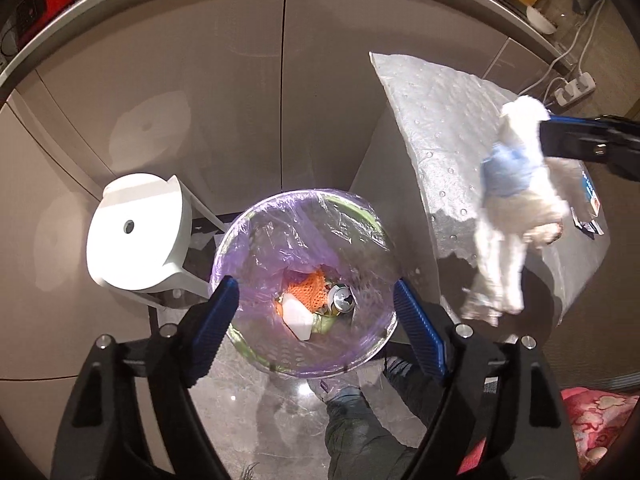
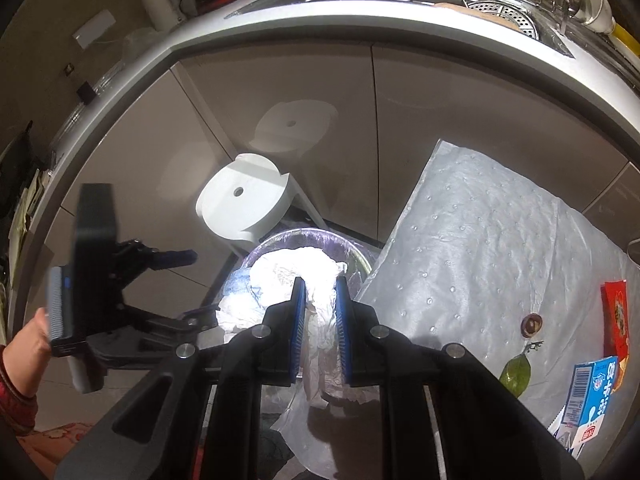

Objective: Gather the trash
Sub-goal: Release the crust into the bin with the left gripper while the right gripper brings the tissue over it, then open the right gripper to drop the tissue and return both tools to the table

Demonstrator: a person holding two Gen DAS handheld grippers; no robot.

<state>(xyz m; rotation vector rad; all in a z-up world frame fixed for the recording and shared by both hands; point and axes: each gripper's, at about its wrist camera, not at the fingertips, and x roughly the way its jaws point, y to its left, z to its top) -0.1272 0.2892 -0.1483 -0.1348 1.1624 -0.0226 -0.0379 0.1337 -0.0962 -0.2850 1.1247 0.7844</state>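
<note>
A round bin [image 1: 372, 344] lined with a purple bag stands on the floor below my left gripper [image 1: 316, 320], which is open and empty above its rim. Inside lie an orange net [image 1: 310, 286], a can [image 1: 342, 298] and a white piece [image 1: 296, 314]. My right gripper [image 2: 320, 300] is shut on a crumpled white tissue wad [image 2: 316, 292] with a blue patch. In the left wrist view the tissue wad [image 1: 516, 196] hangs right of the bin, over the covered table. The bin [image 2: 360, 254] shows beyond the tissue in the right wrist view.
A white stool [image 1: 136, 232] stands left of the bin, against the cabinet doors [image 1: 240, 100]. A table under a silvery sheet [image 2: 480, 248] holds a milk carton [image 2: 588, 396], a red packet [image 2: 616, 312], a leaf [image 2: 516, 372] and a brown scrap [image 2: 531, 324].
</note>
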